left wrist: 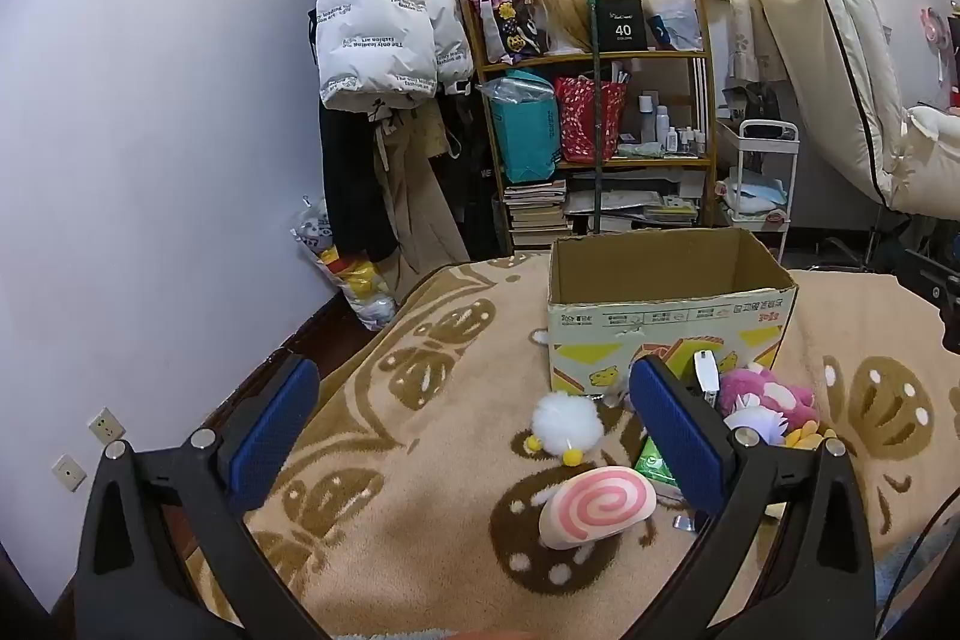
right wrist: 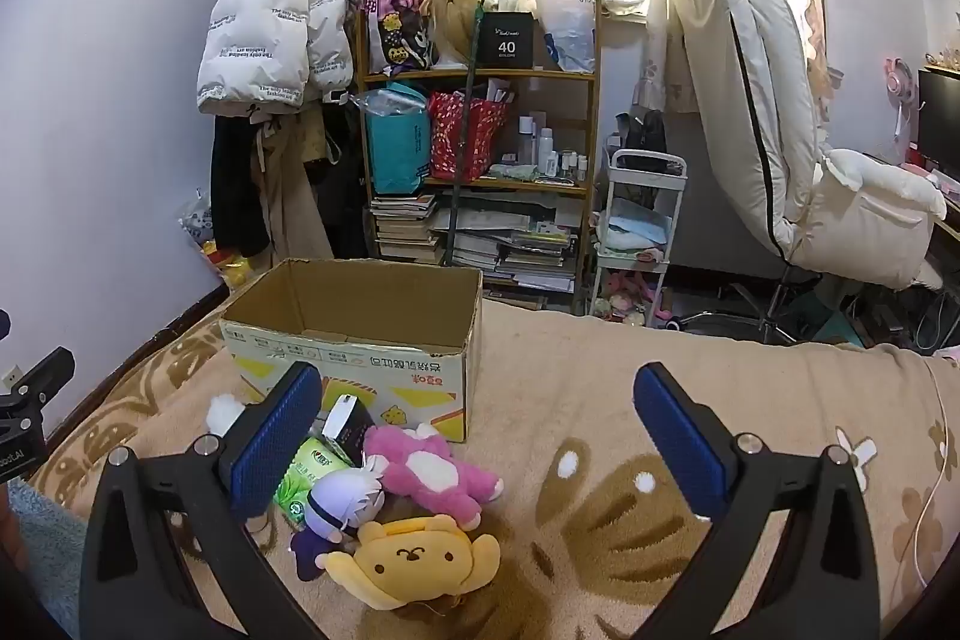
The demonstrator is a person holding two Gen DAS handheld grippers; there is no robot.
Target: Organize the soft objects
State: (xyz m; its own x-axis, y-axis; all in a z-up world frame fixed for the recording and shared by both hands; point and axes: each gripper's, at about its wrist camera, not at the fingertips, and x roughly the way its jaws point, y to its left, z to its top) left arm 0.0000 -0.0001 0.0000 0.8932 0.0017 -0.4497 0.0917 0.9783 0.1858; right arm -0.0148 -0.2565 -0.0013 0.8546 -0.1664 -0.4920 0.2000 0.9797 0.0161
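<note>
An open, empty cardboard box stands on the patterned blanket; it also shows in the right wrist view. In front of it lie soft toys: a pink swirl cushion, a white fluffy chick, a pink plush, a purple-haired doll and a yellow plush. My left gripper is open and empty, above the chick and the cushion. My right gripper is open and empty, just right of the toy pile.
A green tissue pack and a small dark carton lie among the toys. Beyond the bed stand a cluttered shelf, a white cart, hanging coats and a cream recliner chair.
</note>
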